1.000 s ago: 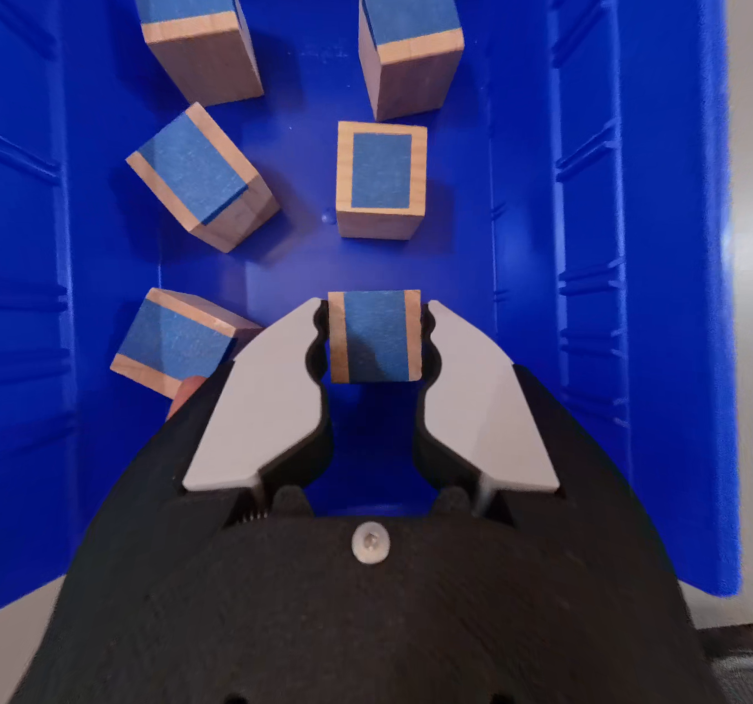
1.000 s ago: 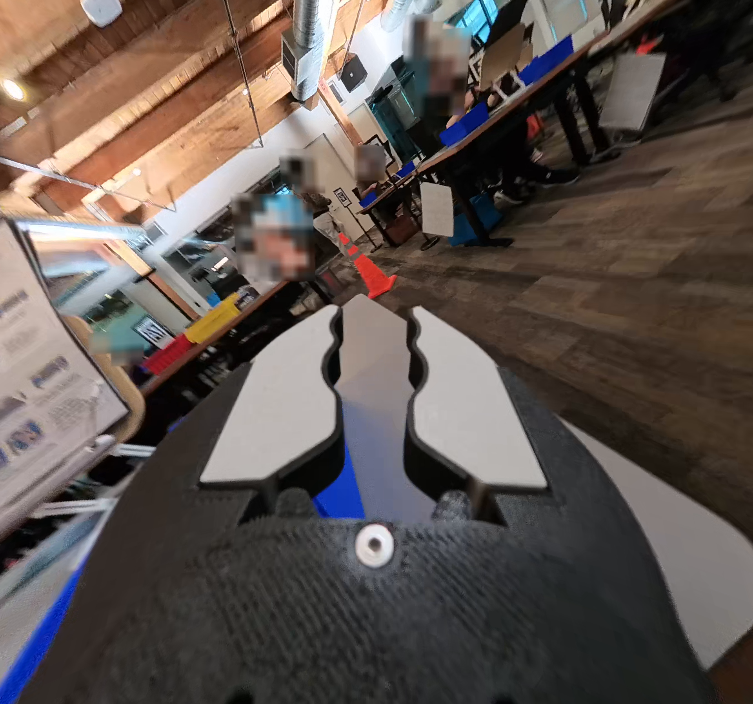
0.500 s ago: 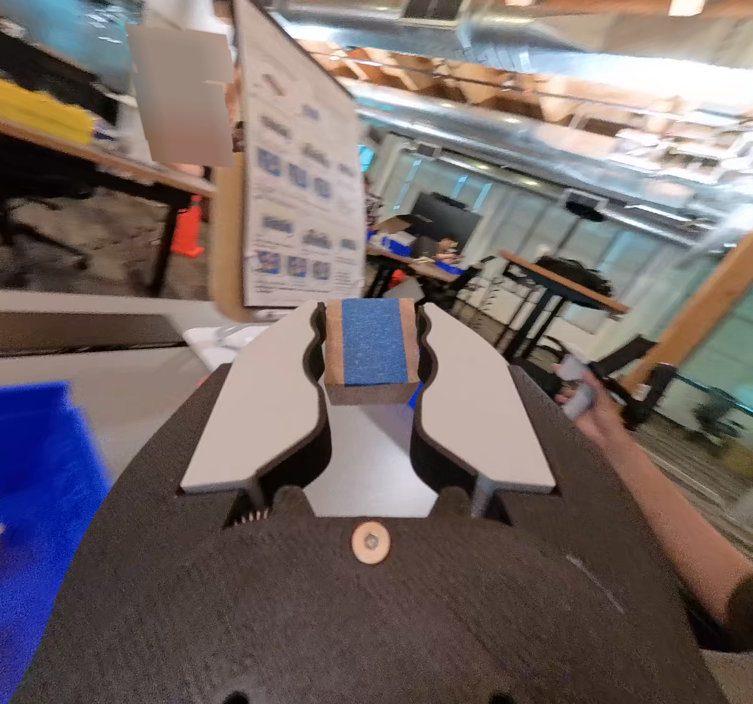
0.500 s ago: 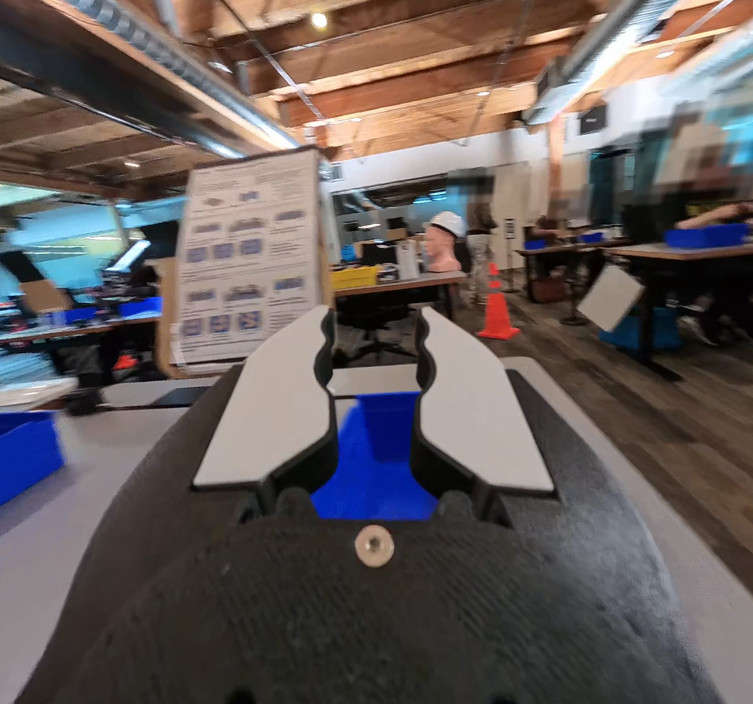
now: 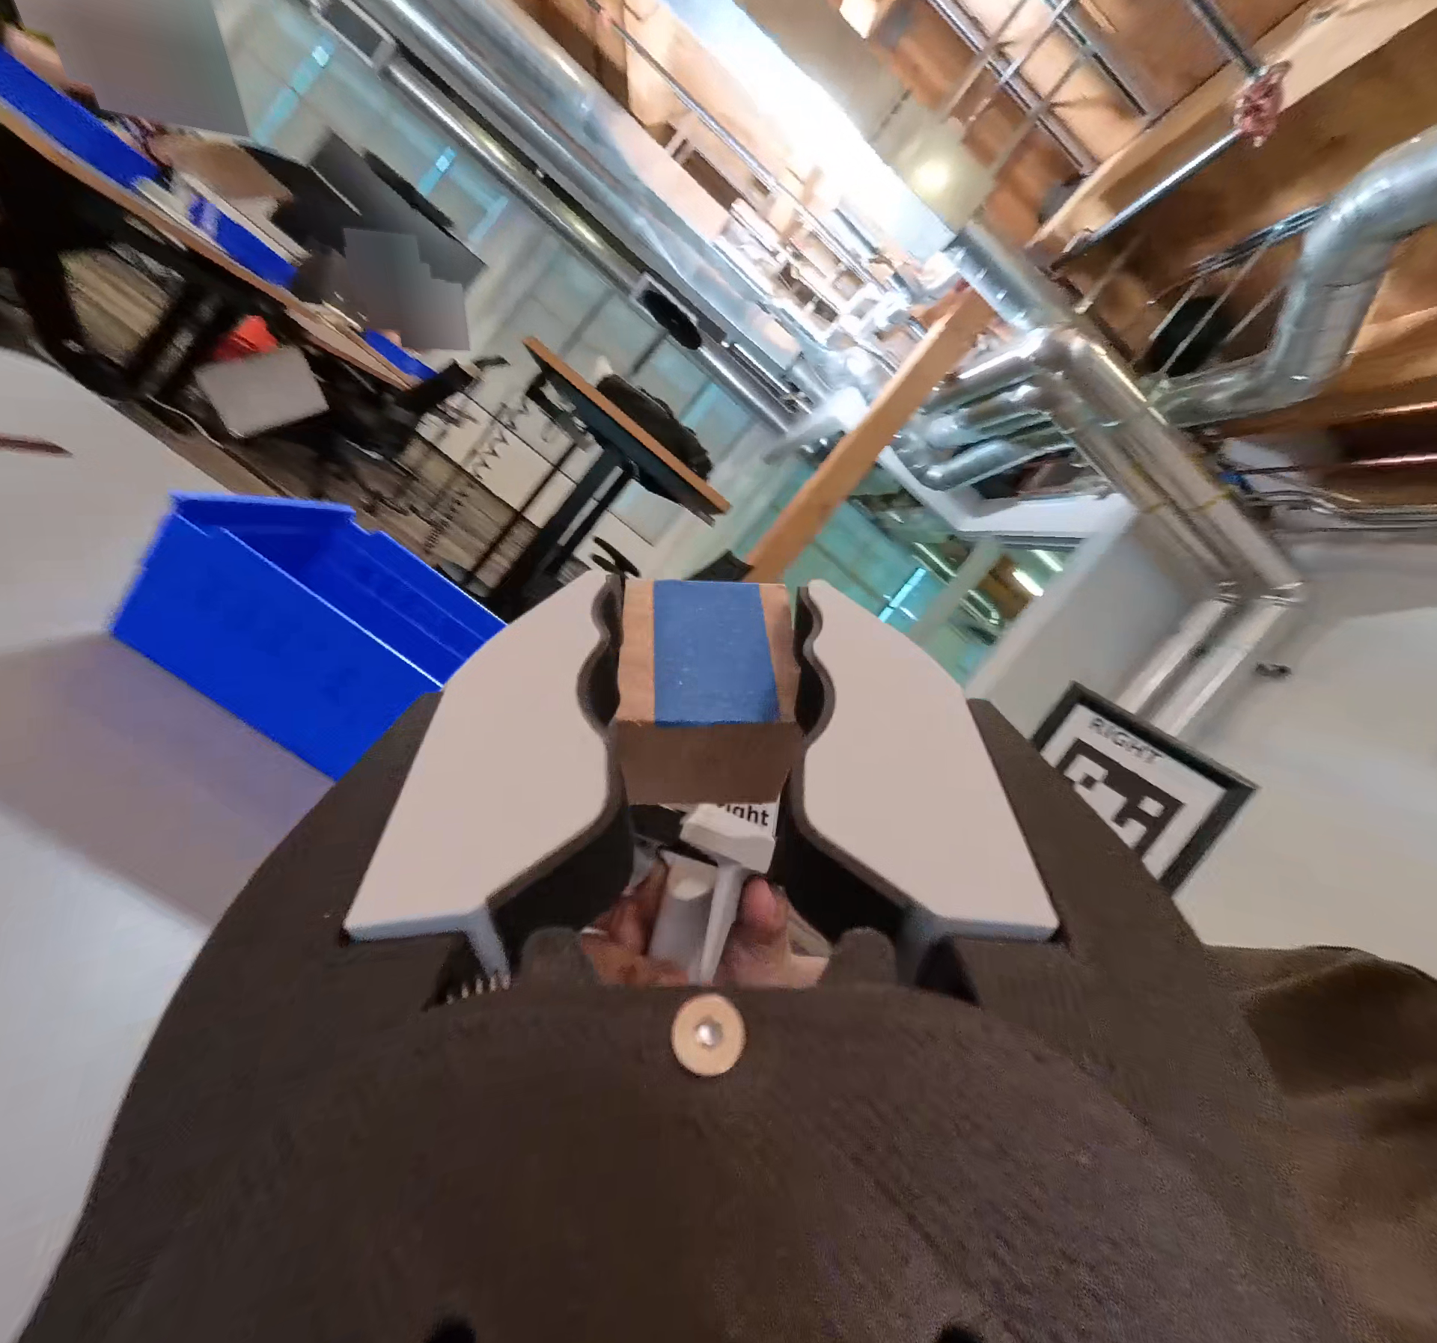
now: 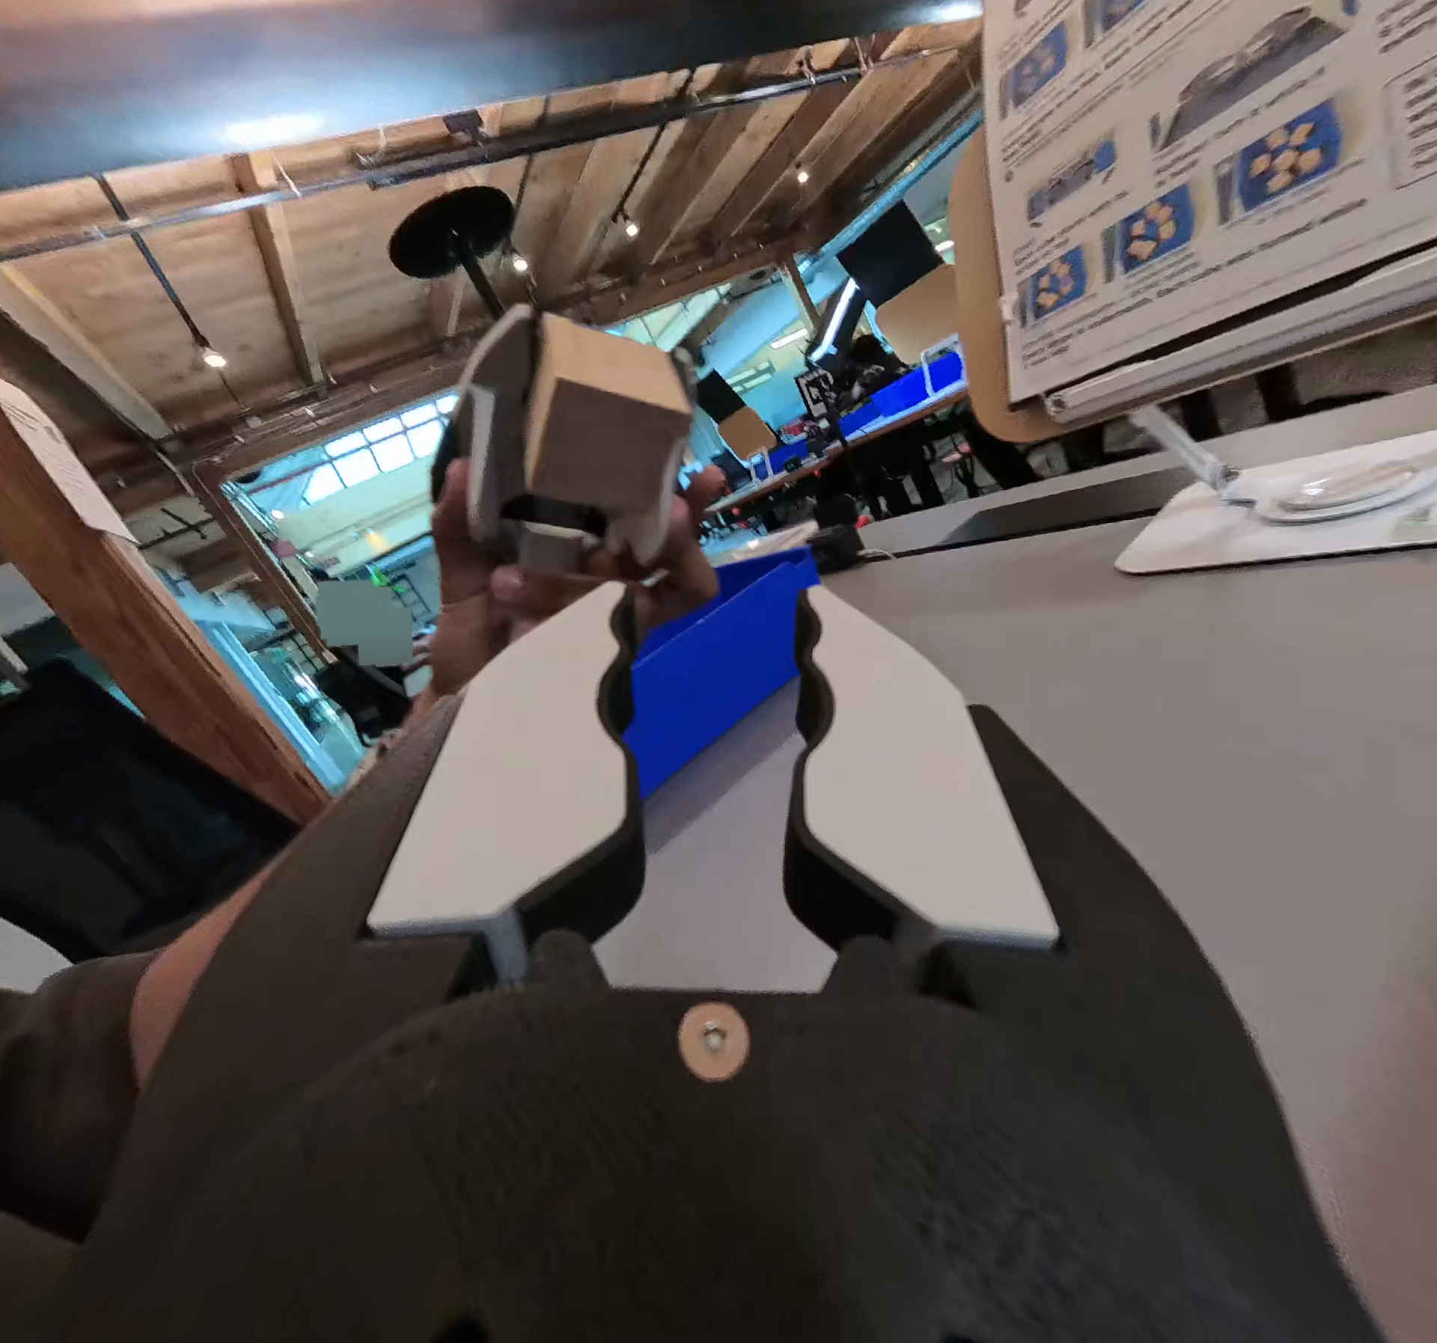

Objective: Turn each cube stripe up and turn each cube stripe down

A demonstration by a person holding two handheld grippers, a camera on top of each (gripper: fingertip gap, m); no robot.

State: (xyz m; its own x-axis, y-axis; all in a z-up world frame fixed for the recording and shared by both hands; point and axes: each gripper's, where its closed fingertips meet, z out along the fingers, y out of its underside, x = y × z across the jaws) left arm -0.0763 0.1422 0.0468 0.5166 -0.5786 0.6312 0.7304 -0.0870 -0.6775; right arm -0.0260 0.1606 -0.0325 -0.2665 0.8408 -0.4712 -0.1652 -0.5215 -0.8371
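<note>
Wooden cube (image 5: pixel 704 691) w/ a blue tape stripe sits clamped between the left tongs (image 5: pixel 706 653), held up in the air well above the grey desk (image 5: pixel 93 800). In the left wrist view the stripe faces the camera, running lengthwise betw. the two pale fingers (image 5: pixel 498 754); the bare wood end face is nearest the lens. Blue bin (image 5: pixel 288 629) stands on the desk off to the left, apart from the cube. Right wrist view shows the same cube (image 6: pixel 606 419) from the far side, plain wood faces only, gripped by the left tongs (image 6: pixel 575 435) w/ a hand (image 6: pixel 482 575) behind them. Right tongs (image 6: pixel 711 645) are spread apart, nothing betw. them; the bin (image 6: pixel 715 653) shows through the gap. An instruction sheet (image 6: pixel 1197 116) on a stand is at upper right.
</note>
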